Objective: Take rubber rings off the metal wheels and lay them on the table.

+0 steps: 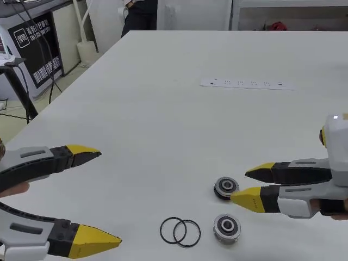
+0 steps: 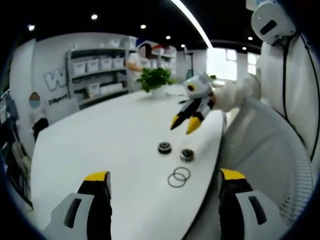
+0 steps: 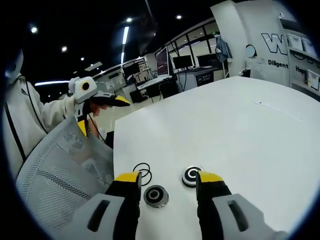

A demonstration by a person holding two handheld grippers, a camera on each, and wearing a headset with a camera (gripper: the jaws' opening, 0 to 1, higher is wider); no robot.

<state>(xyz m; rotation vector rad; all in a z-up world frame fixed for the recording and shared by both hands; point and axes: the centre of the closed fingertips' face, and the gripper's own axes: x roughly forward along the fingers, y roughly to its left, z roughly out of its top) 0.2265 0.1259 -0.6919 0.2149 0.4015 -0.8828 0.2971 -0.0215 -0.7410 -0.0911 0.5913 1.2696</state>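
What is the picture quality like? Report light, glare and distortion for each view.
Head view: even soft light, table sharp, only faint shadows under the metal wheels. Left gripper view: fisheye bends the table edge, ceiling strip light glares. Right gripper view: dim ceiling, rubber rings sharp.

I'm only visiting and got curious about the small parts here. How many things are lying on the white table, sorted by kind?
Metal wheels: 2
Rubber rings: 2
Flat white strip: 1
Total: 5
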